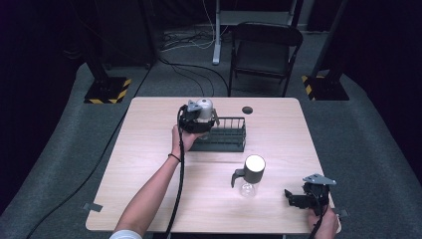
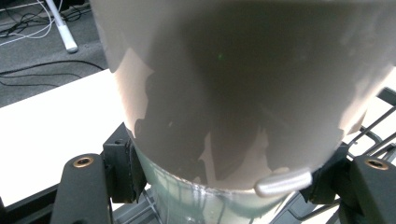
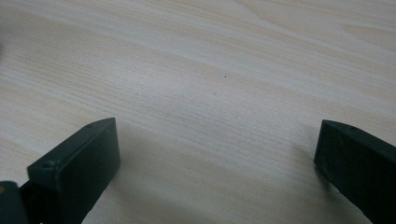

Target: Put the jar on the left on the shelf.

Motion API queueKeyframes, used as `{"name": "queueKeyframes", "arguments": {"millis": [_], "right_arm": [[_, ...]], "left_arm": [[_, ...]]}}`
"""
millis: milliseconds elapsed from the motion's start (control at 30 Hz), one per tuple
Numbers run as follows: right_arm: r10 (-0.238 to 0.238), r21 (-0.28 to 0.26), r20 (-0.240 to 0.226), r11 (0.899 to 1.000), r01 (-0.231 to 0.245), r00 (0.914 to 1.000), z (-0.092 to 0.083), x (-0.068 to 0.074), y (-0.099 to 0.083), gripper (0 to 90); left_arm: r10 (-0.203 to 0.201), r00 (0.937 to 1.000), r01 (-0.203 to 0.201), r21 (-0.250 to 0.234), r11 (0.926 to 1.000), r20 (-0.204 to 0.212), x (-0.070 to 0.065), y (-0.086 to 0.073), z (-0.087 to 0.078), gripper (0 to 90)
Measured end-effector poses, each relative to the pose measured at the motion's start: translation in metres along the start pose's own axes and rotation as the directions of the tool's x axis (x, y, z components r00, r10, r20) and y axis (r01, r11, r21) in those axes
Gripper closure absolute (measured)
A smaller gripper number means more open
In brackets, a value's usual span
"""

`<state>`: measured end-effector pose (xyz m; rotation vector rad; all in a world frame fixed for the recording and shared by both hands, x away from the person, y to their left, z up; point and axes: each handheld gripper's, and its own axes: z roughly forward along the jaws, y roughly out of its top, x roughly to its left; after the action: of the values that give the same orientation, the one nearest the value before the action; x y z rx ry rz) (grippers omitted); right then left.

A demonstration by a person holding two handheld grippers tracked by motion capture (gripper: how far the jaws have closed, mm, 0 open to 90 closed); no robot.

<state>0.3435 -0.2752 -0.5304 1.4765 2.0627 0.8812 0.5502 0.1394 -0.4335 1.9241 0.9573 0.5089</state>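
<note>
High view overlooks the table [image 1: 149, 164]; gripper views sit close, perhaps sharing tabletop.

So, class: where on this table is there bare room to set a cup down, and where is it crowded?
Free: the near left of the table, beside the forearm, and the far right corner past the rack. Crowded: the far middle, where the left gripper clamps a grey cup at the rack, and near right, between the carafe and the open right gripper.
</note>
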Motion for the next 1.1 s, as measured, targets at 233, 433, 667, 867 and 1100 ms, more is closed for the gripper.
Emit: {"name": "queueKeyframes", "arguments": {"millis": [233,433,667,867,1100], "right_arm": [[0.000,0.000,0.000,1.000,0.000,1.0000,0.0000,0.0000,0.0000,0.0],[0.000,0.000,0.000,1.000,0.000,1.0000,0.0000,0.0000,0.0000,0.0],[0.000,0.000,0.000,1.000,0.000,1.0000,0.0000,0.0000,0.0000,0.0],[0.000,0.000,0.000,1.000,0.000,1.0000,0.0000,0.0000,0.0000,0.0],[0.000,0.000,0.000,1.000,0.000,1.0000,0.0000,0.0000,0.0000,0.0]], "left_arm": [[0.014,0.9999,-0.014,-0.031,0.9994,0.000,-0.0003,-0.0076,-0.0033,30.8],[0.030,0.9995,-0.031,-0.033,0.9990,-0.006,-0.0025,-0.0101,-0.0052,30.8],[0.030,0.9995,-0.031,-0.032,0.9990,-0.004,-0.0022,-0.0099,-0.0052,30.7],[0.029,0.9996,-0.029,-0.032,0.9990,-0.003,-0.0020,-0.0100,-0.0055,30.6],[0.028,0.9996,-0.028,-0.033,0.9991,-0.003,-0.0019,-0.0099,-0.0053,30.5]]}}
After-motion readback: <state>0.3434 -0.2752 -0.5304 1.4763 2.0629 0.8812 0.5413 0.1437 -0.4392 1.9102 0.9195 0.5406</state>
